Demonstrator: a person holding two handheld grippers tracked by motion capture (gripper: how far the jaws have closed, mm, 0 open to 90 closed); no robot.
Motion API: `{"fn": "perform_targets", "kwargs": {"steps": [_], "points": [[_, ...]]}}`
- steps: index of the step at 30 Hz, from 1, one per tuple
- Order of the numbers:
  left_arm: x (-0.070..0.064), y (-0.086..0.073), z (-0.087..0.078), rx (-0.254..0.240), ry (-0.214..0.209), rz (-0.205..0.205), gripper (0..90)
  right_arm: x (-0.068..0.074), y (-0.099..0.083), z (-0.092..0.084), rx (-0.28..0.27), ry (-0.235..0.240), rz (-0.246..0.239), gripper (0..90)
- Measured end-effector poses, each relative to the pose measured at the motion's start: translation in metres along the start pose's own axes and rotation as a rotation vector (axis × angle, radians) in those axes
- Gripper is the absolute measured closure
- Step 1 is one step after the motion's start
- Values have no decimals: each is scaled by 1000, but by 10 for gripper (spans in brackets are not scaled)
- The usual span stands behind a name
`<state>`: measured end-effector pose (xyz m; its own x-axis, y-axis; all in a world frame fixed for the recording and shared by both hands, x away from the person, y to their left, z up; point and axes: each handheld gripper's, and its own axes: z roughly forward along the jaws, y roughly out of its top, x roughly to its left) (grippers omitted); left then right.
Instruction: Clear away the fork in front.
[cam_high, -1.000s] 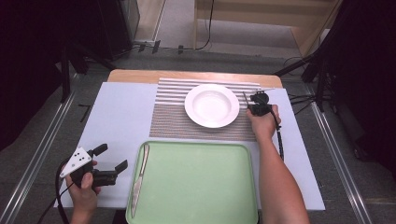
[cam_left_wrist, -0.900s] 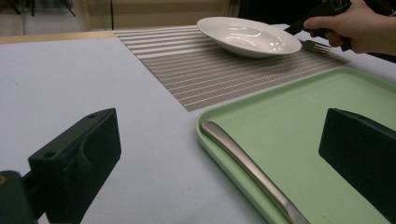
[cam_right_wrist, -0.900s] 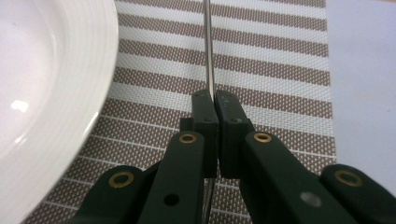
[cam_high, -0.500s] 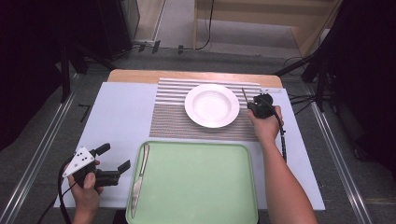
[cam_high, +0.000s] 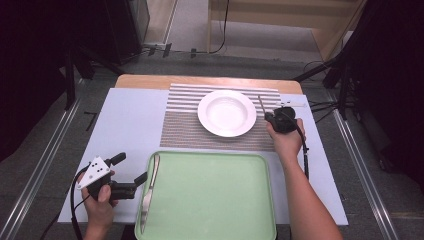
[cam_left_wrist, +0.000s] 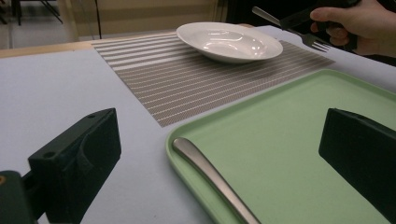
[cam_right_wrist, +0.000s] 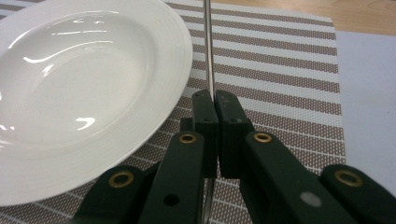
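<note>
A white deep plate (cam_high: 226, 112) rests on a striped placemat (cam_high: 185, 125). Just right of the plate, my right gripper (cam_high: 280, 120) is shut on a fork (cam_high: 261, 105), whose thin handle (cam_right_wrist: 208, 46) runs up from between the jaws of the gripper (cam_right_wrist: 216, 112). The left gripper view shows the fork (cam_left_wrist: 289, 28) held level above the mat, tines toward the person. A knife (cam_high: 149, 192) lies along the left edge of the green tray (cam_high: 215, 200). My left gripper (cam_high: 131, 168) stands open beside the tray, jaws on either side of the knife handle (cam_left_wrist: 210, 177) and short of it.
The mat and tray lie on a pale sheet covering the table, with bare sheet (cam_high: 125, 120) at the left. Apart from the knife, the tray interior (cam_left_wrist: 289, 140) holds nothing. Metal rails run along both sides of the table.
My left gripper has shifted slightly right, toward the tray's left edge. The right gripper with the fork has drawn a little nearer, still beside the plate.
</note>
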<state>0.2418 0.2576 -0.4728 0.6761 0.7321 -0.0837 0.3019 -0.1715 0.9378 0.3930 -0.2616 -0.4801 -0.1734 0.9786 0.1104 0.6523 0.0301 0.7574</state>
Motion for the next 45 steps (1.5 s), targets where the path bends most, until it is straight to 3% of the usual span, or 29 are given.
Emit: {"fn": "perform_targets", "kwargs": {"steps": [3, 15, 24, 45], "points": [[-3, 2, 4, 10, 2, 5, 0, 2, -5, -5, -13, 14, 6, 864], [-17, 10, 23, 14, -64, 20, 0, 8, -23, -27, -83, 57, 3, 863], [-22, 16, 35, 9, -81, 30, 0, 10, -34, -36, -109, 90, -5, 863], [-39, 36, 71, 14, -181, 41, 0, 34, -59, -59, -163, 164, -45, 863]]}}
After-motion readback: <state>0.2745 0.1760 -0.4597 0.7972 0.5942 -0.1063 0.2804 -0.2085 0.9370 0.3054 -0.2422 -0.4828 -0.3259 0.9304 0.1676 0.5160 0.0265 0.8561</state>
